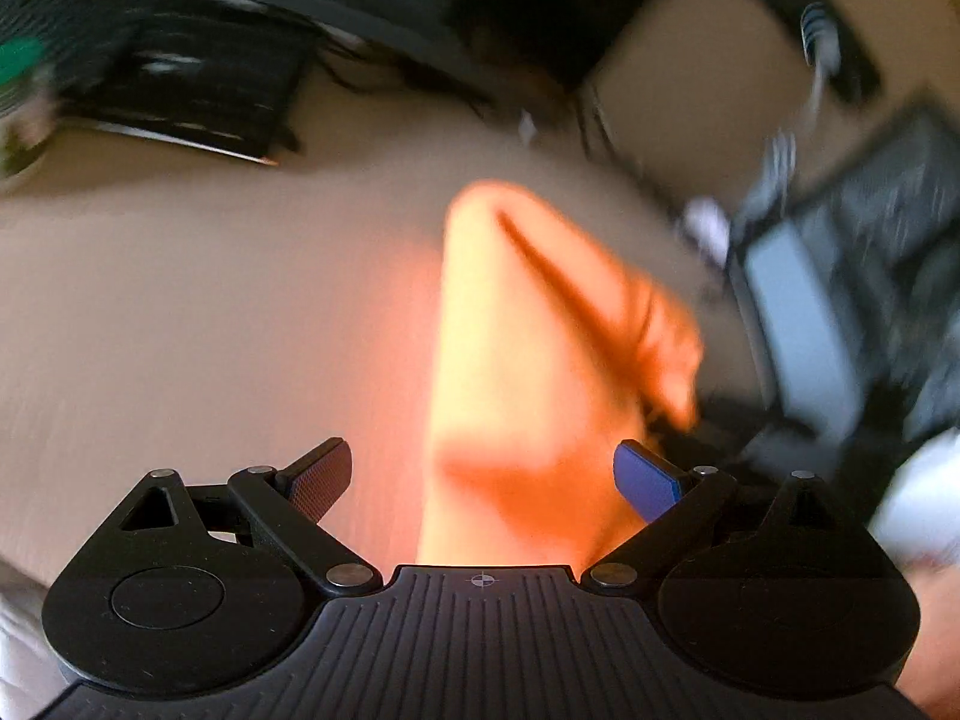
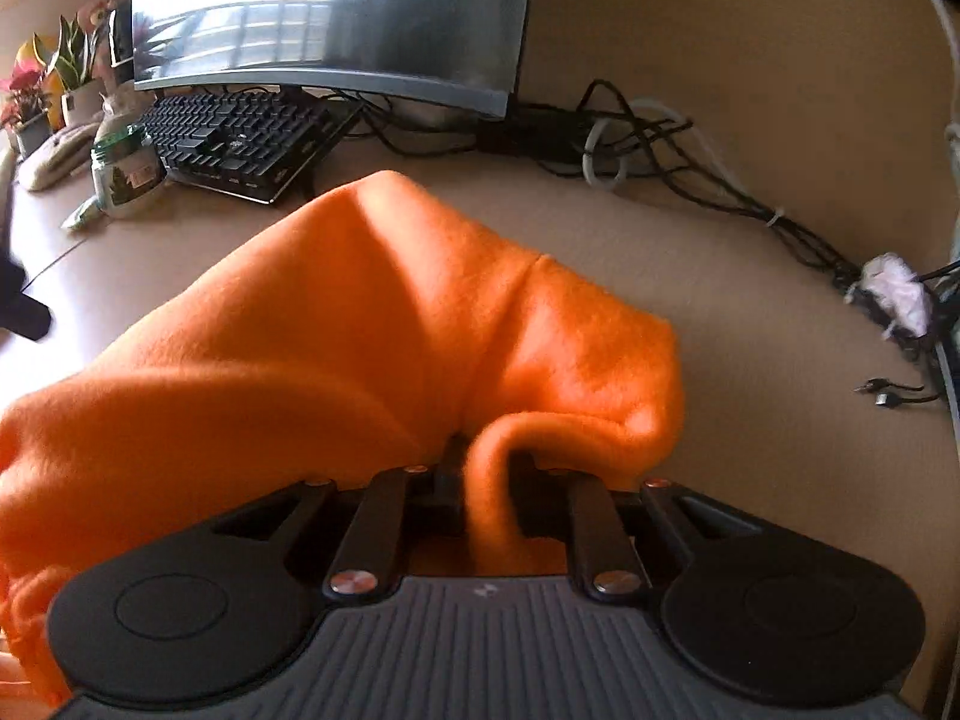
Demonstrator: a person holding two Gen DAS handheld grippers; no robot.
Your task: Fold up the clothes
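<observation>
between right jaws, orange cloth (image 2: 372, 324) pinched

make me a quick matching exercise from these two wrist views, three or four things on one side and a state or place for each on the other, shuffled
Things:
1. left gripper
2. right gripper
3. keyboard
4. glass jar

States or places:
A. shut on the orange cloth
B. left of the keyboard, green lid
C. open, holding nothing
D. under the monitor's front edge

Pairs: 1-C, 2-A, 3-D, 4-B
</observation>
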